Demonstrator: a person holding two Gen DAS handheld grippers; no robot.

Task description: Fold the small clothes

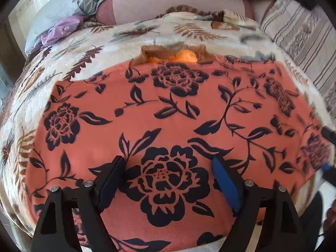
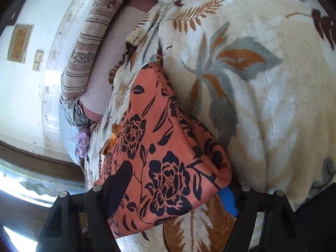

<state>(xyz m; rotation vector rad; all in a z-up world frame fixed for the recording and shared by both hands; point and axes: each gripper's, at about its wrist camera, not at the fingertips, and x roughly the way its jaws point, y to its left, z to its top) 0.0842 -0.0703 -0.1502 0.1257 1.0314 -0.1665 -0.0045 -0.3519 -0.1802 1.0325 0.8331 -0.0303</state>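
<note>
An orange garment (image 1: 168, 109) with black flowers lies spread flat on a cream leaf-print blanket (image 1: 130, 42), its ruffled neckline (image 1: 174, 54) at the far side. My left gripper (image 1: 168, 163) stands open just over the near part of the cloth, a large black flower between its fingers. In the right wrist view, the garment's (image 2: 159, 147) corner sits between the jaws of my right gripper (image 2: 176, 182). The black finger (image 2: 122, 174) lies on top of the cloth and the blue pad (image 2: 227, 199) shows under its raised edge, with a wide gap between them.
Striped cushions (image 1: 298, 33) and a pink bolster (image 1: 178, 6) line the back of the bed. A grey and purple bundle of cloth (image 1: 63, 21) lies at the far left. A white wall (image 2: 27, 84) rises beyond the bed. The blanket (image 2: 262, 94) stretches bare to the right.
</note>
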